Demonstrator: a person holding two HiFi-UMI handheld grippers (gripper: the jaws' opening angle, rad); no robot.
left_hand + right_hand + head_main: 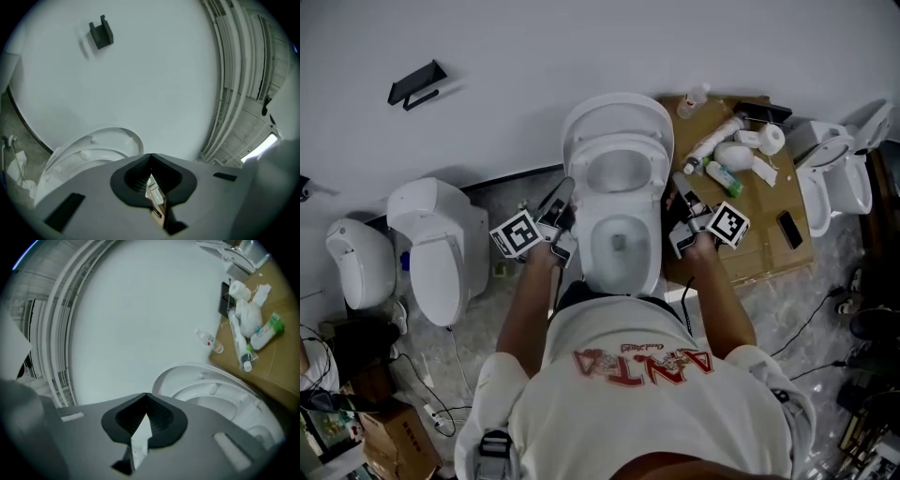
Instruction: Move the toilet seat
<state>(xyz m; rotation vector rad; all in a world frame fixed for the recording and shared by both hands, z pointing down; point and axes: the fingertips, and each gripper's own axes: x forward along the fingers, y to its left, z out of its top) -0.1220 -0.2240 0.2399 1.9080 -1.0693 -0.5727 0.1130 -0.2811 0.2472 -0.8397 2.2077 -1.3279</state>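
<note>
two other toilets (441, 248) are standing at the left of the head view, under a black bracket (417, 84) on the wall. just right of them, the left gripper (566, 189) is pointing up the frame with its tip at the left edge of the toilet seat (660, 169). its own view is showing its jaws pressed together with nothing between them, the seat (79, 157) lying beyond and to the left. the seat is sitting in the middle of the frame, tilted up off the bowl (619, 248), in front of the lid (617, 112). the right gripper (679, 189) is mirroring the left one at the seat's right edge, its jaws closed and empty too. whether either tip is touching the seat is not showing. further right, a cardboard sheet (769, 253) is carrying bottles and tubes.
</note>
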